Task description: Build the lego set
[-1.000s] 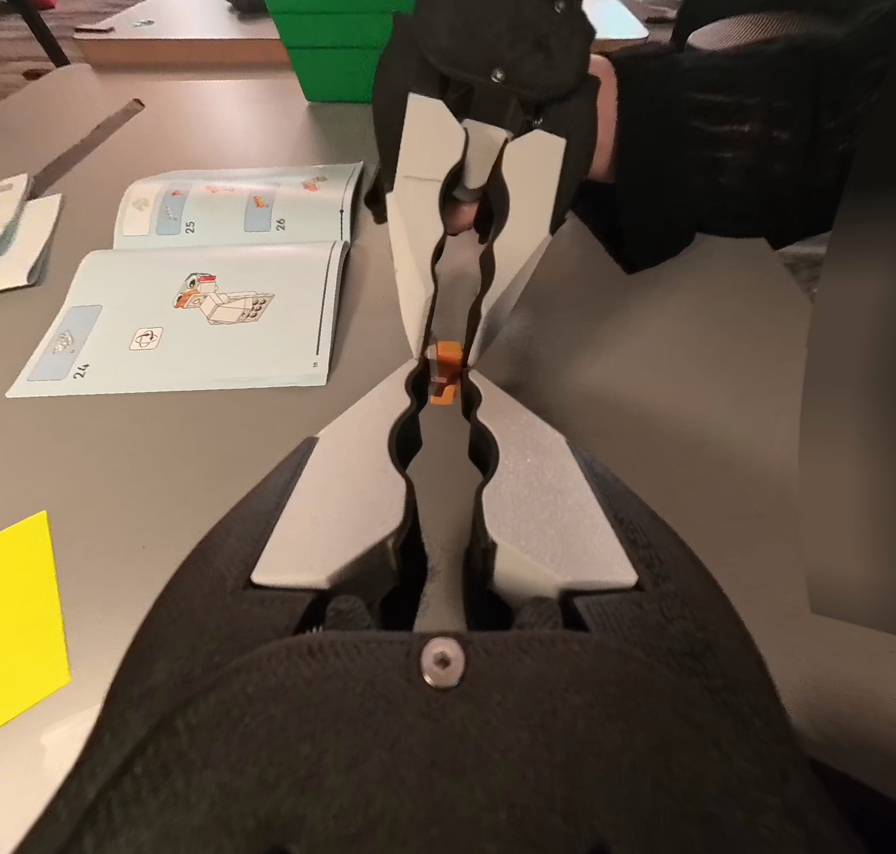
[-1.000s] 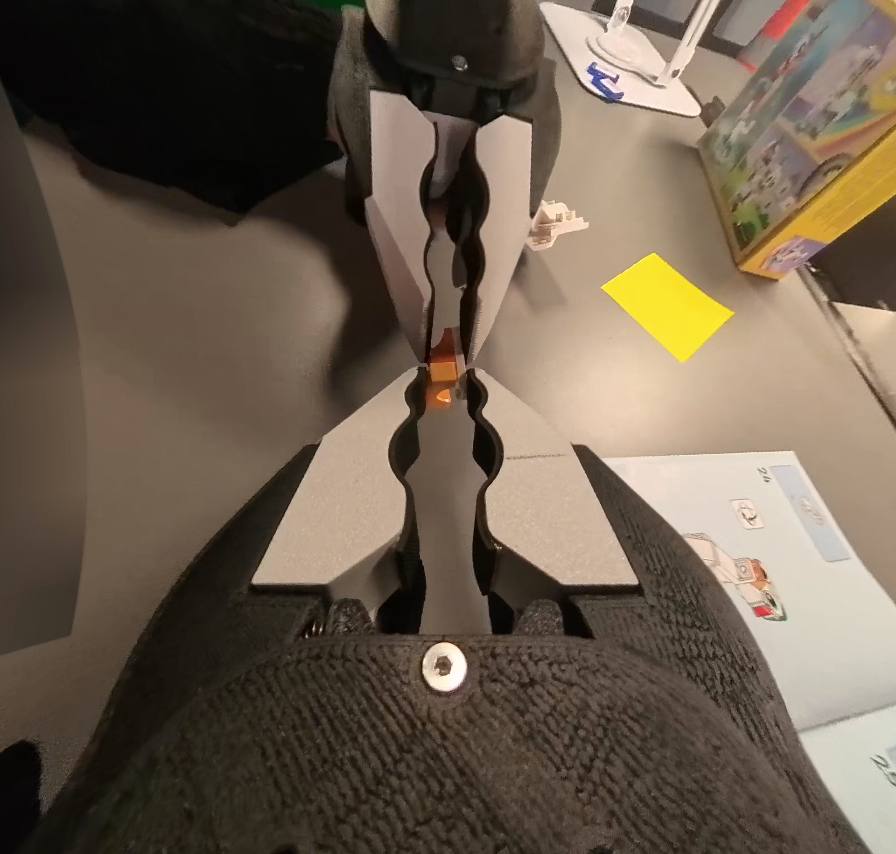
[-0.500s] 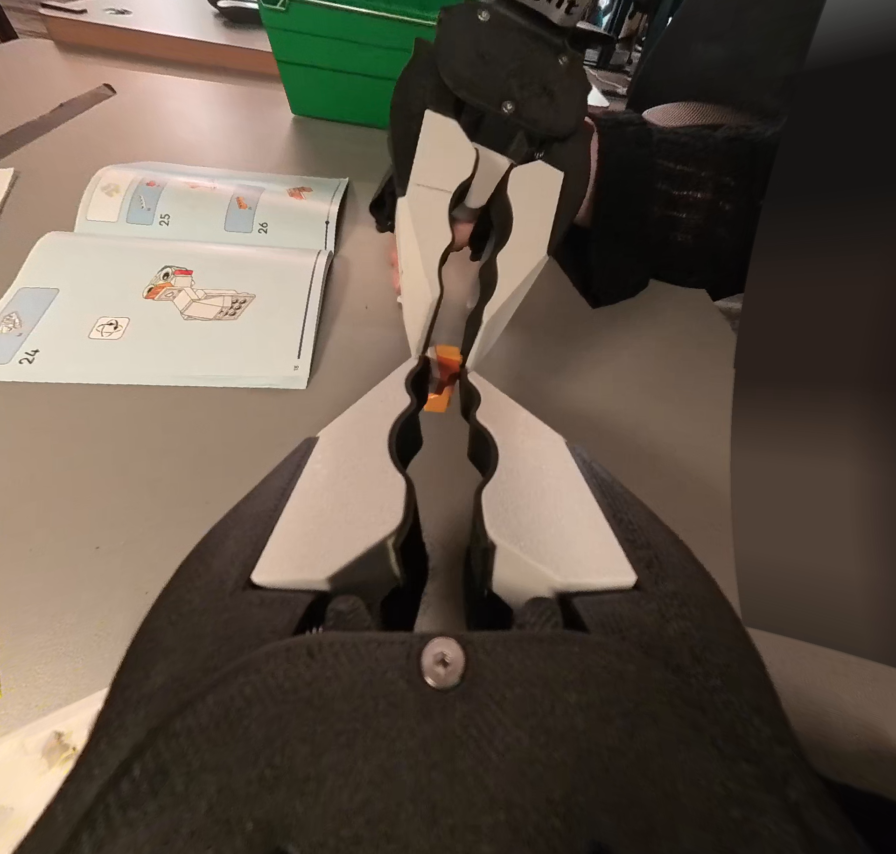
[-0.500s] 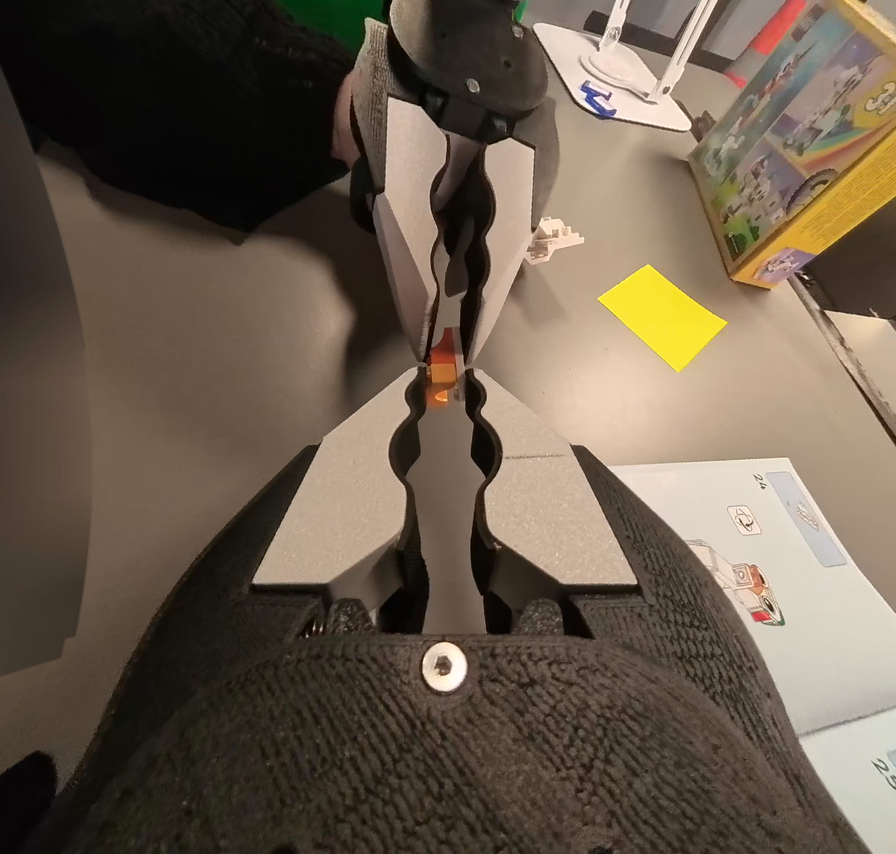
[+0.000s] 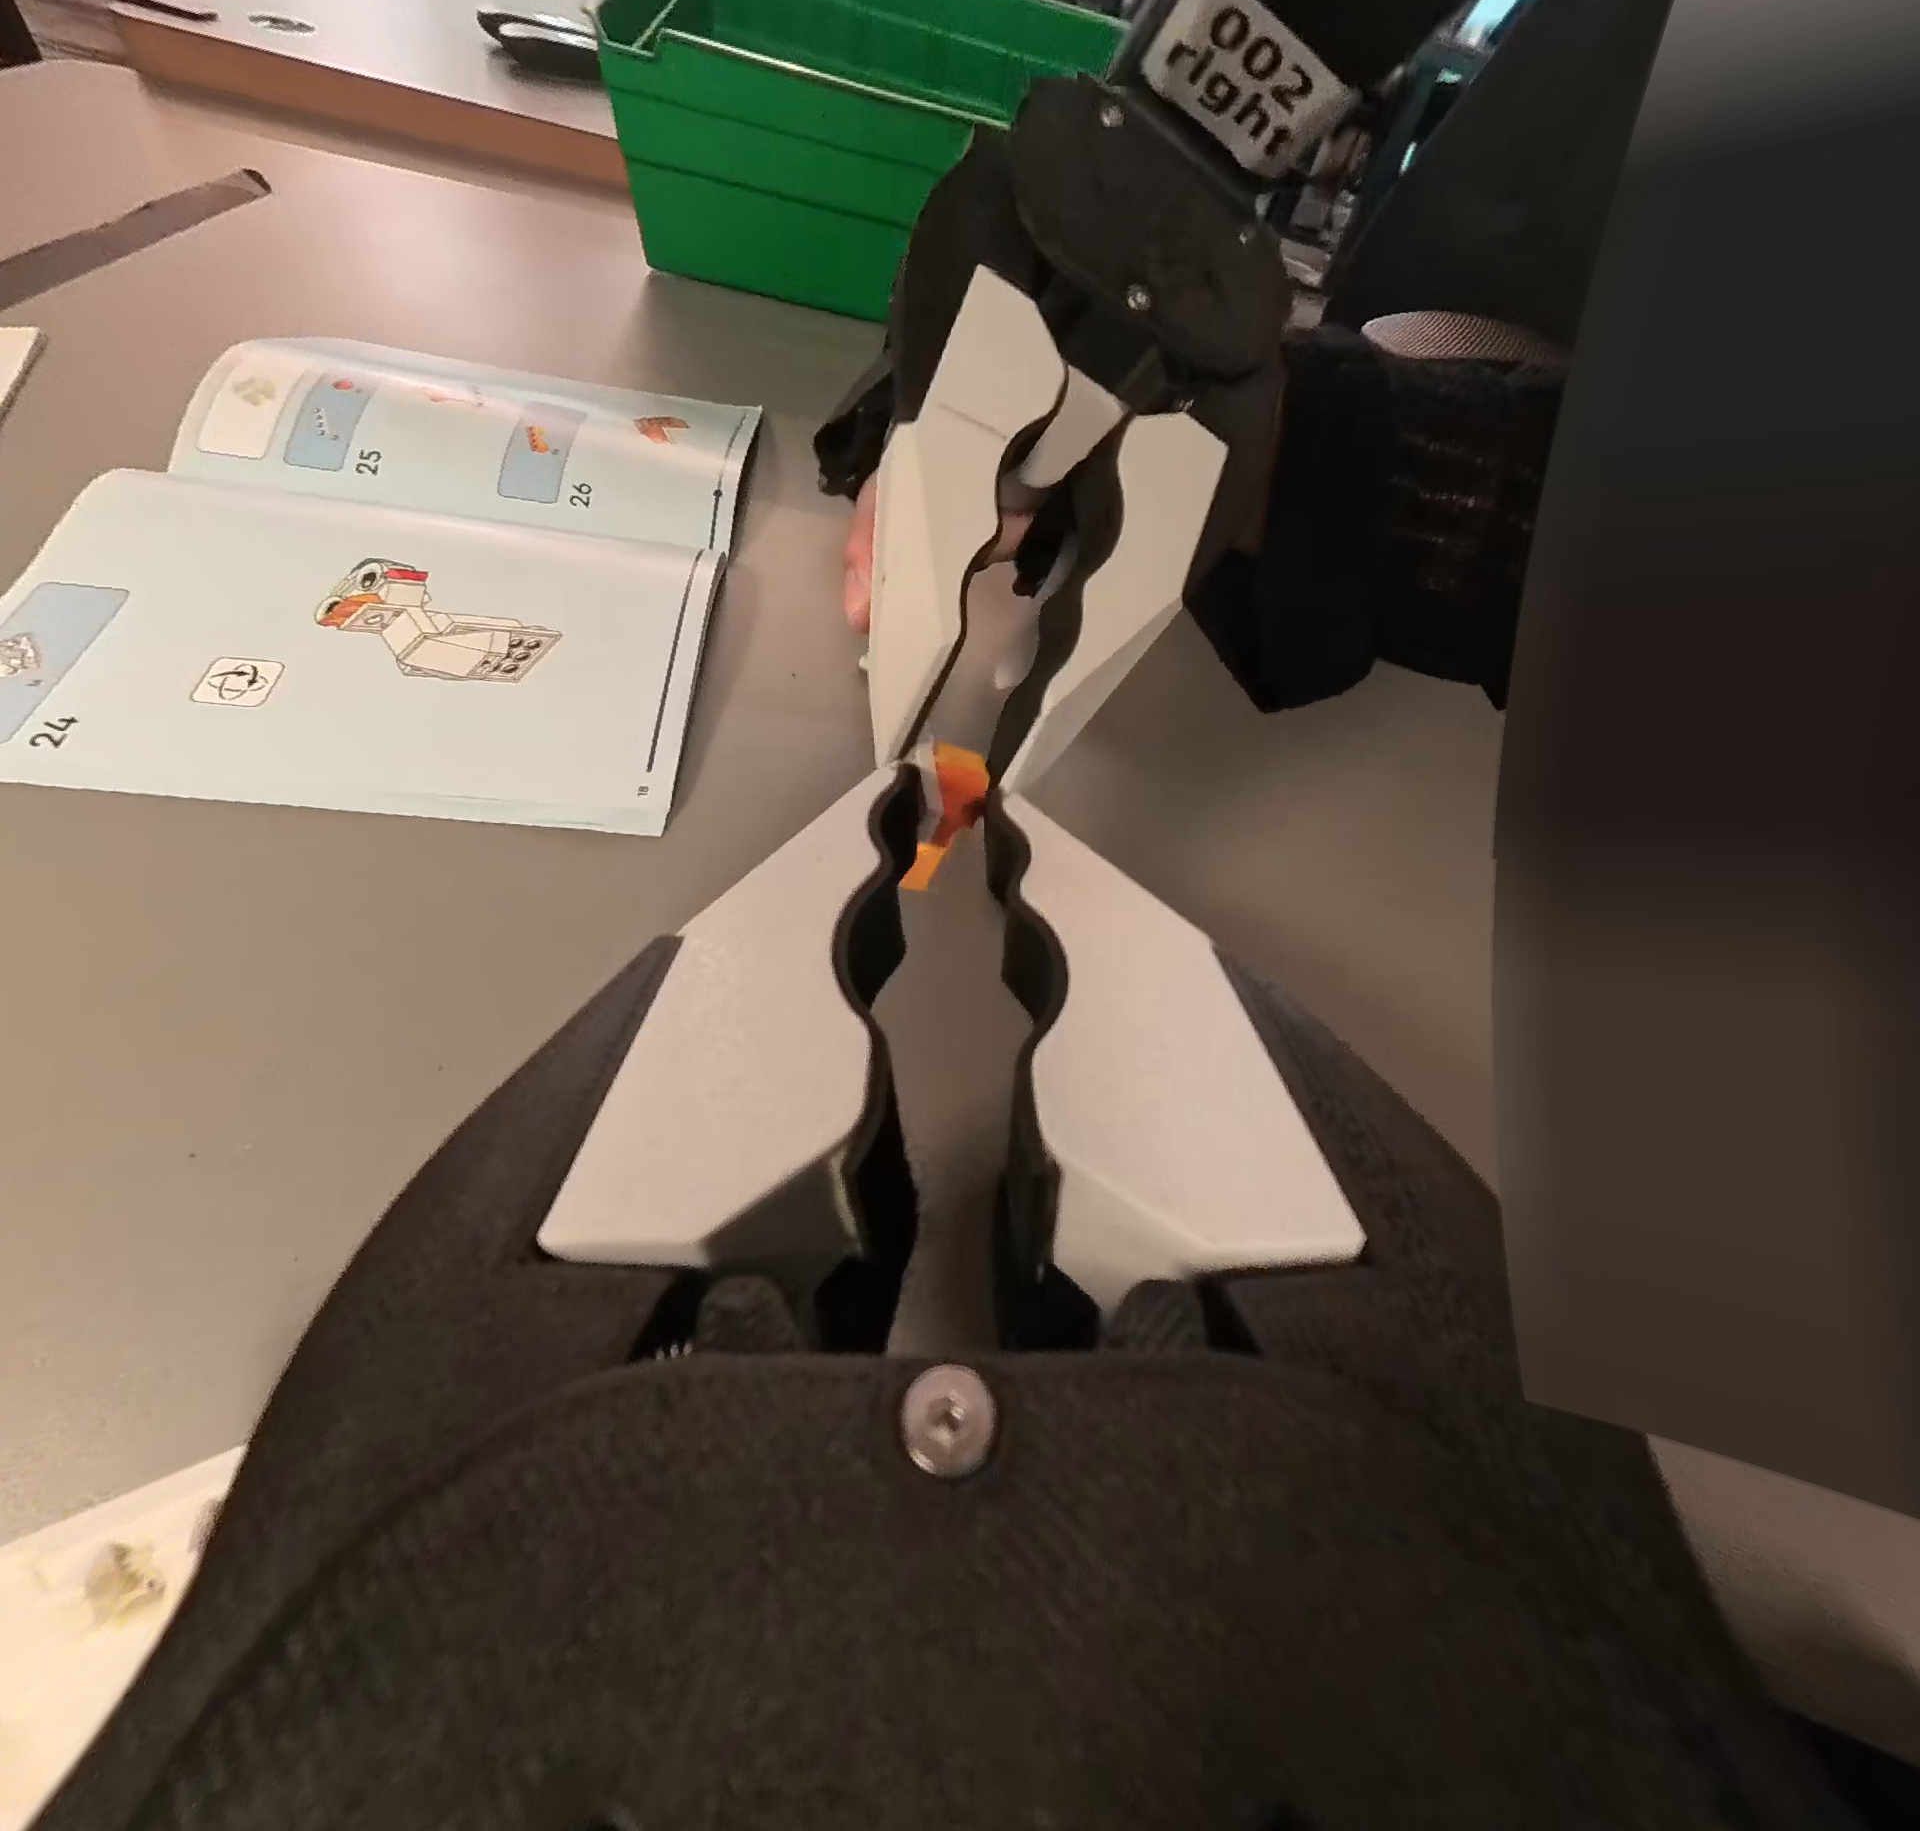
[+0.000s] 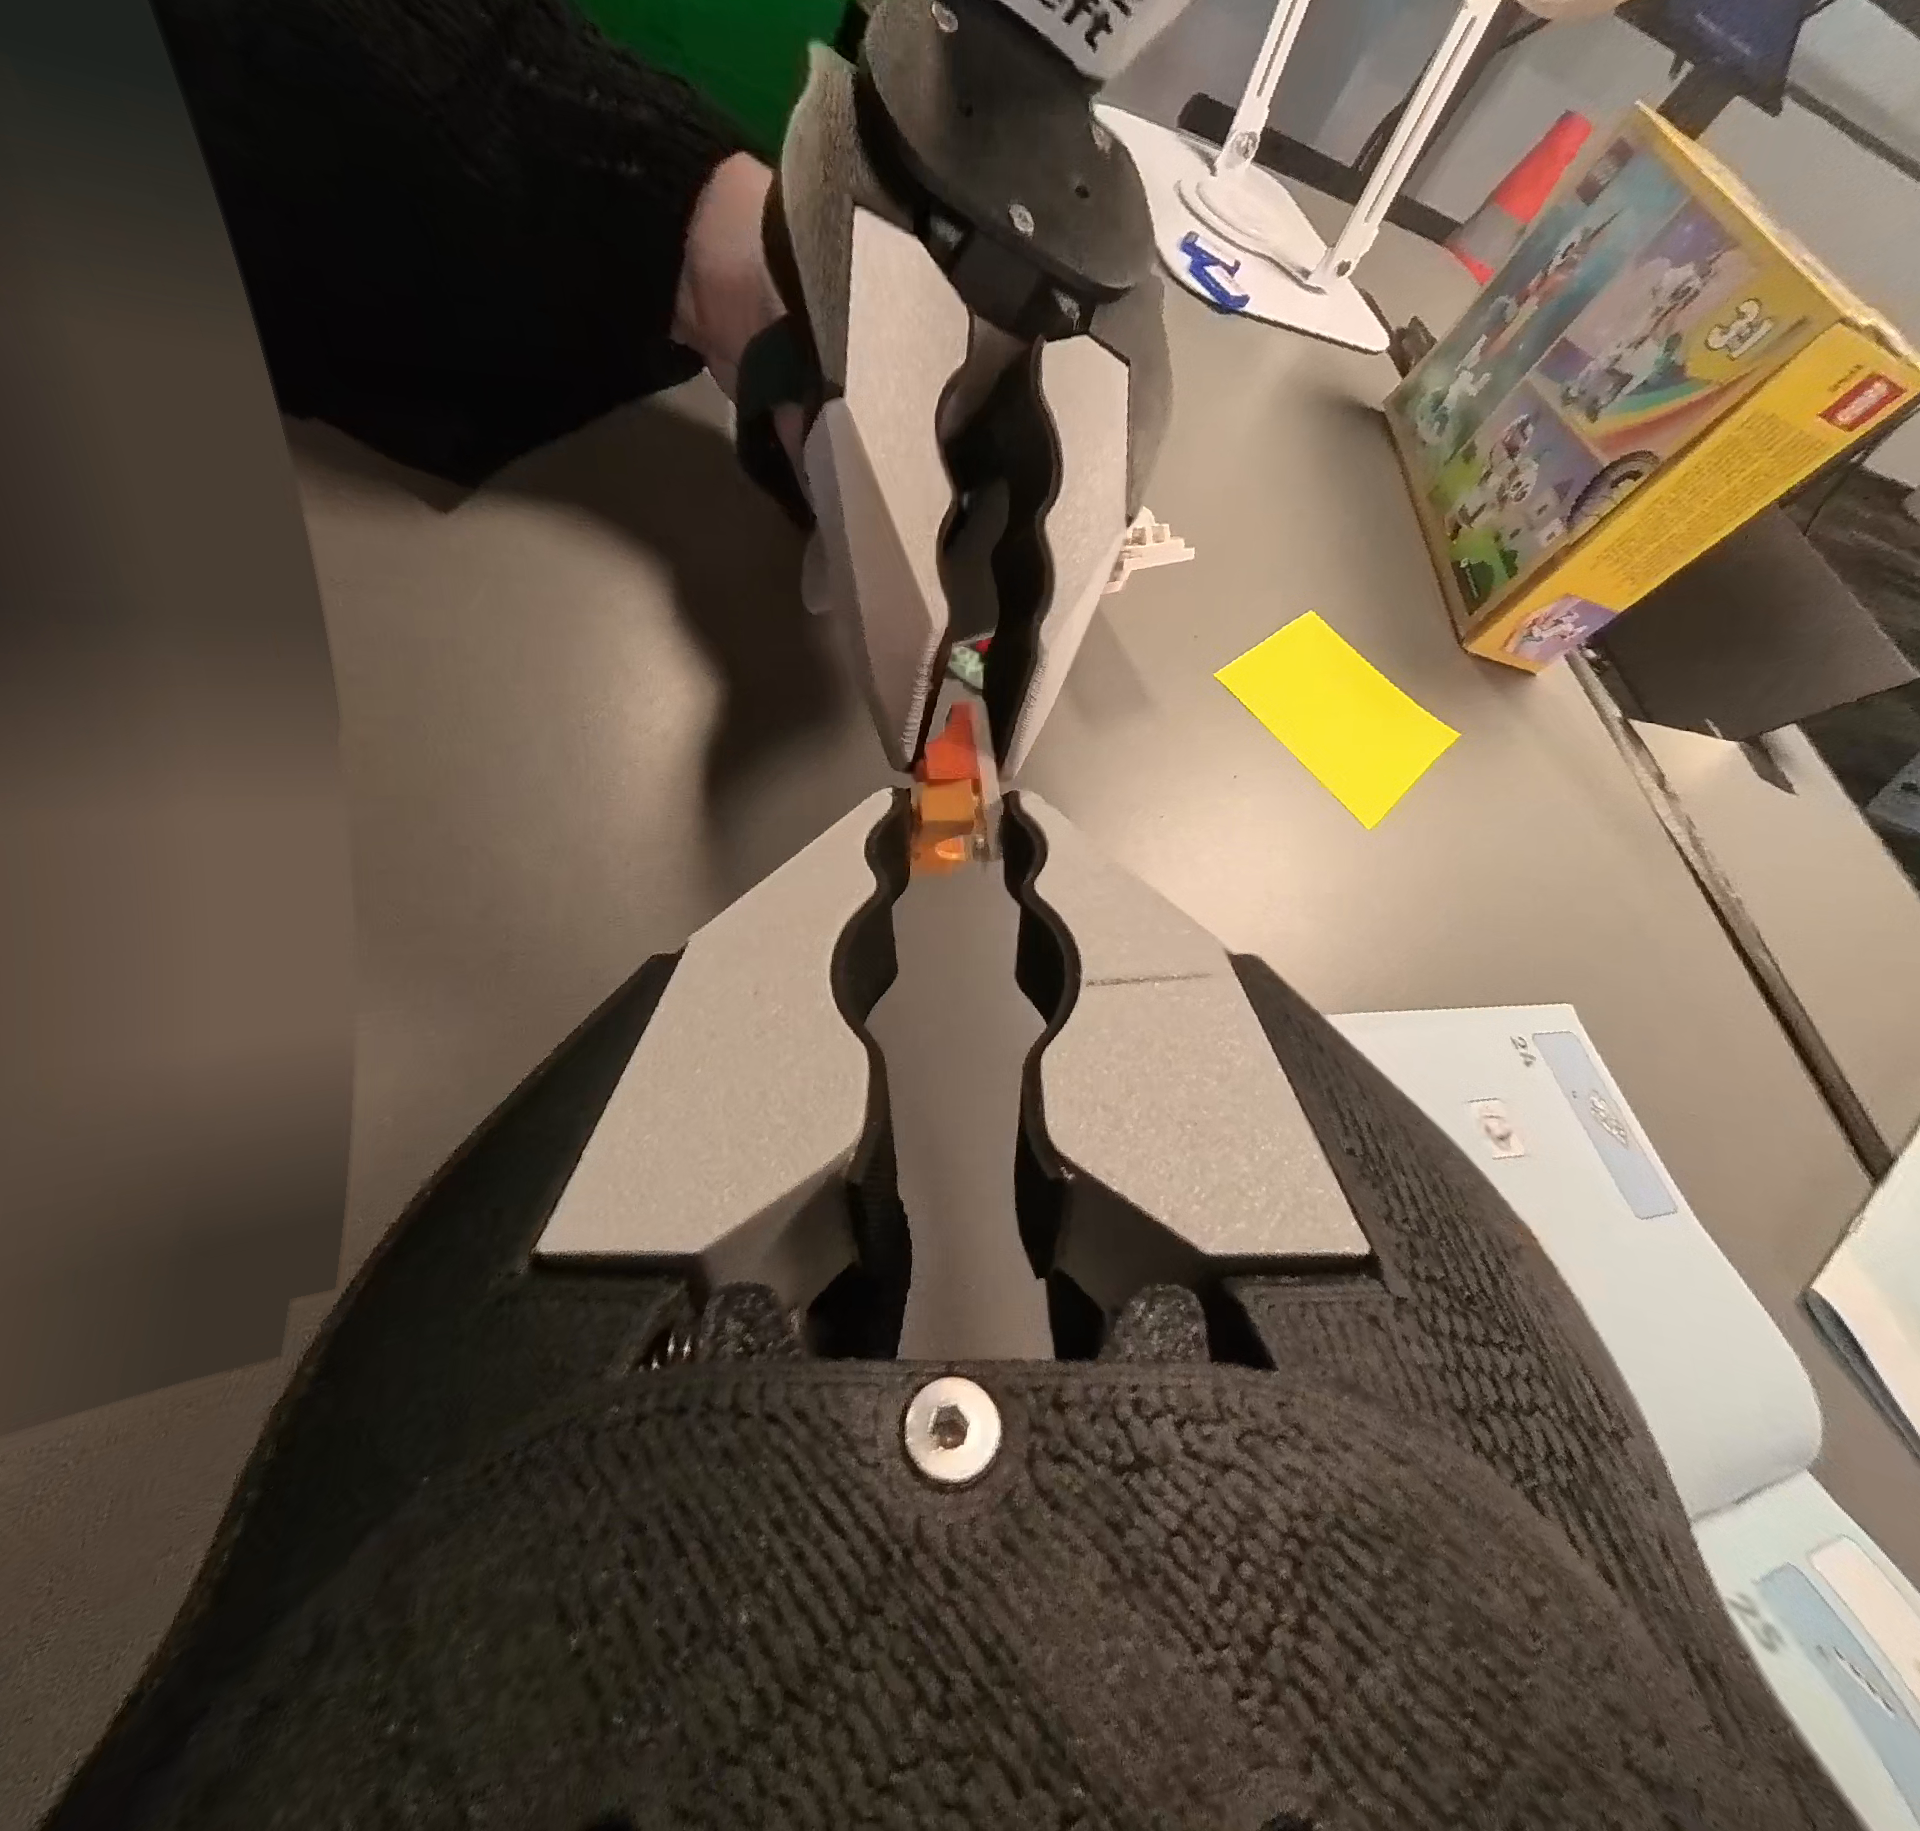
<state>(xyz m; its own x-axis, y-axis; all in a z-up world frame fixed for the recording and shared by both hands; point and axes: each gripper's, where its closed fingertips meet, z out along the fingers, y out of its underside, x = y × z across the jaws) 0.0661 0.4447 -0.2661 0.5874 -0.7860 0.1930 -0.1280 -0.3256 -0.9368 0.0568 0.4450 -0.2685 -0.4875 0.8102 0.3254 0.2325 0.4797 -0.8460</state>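
My two grippers meet tip to tip above the grey table. In the left wrist view my left gripper (image 5: 943,807) is shut on a small orange lego piece (image 5: 951,794), and the right gripper (image 5: 951,742) comes down from above onto the same spot. In the right wrist view my right gripper (image 6: 948,813) is shut on a light orange piece (image 6: 940,825). The left gripper (image 6: 956,742) opposite pinches a darker red-orange piece (image 6: 954,751) pressed against it. The joint between the pieces is mostly hidden by the fingertips.
An open instruction booklet (image 5: 343,586) lies to the left, also seen in the right wrist view (image 6: 1558,1158). A green bin (image 5: 831,150) stands behind. A yellow note (image 6: 1335,716), a lego box (image 6: 1662,410), a white lego part (image 6: 1148,550) and a white stand (image 6: 1278,254) sit beyond. My left and right fingertips are right by each other. Left tips and right tips are each some 20 cm from the yellow note (image 6: 1335,716).
Both grippers have tilted and shifted together while staying tip to tip on the orange pieces. The opposite gripper now leans more steeply in each view; the yellow note has left the left wrist view.
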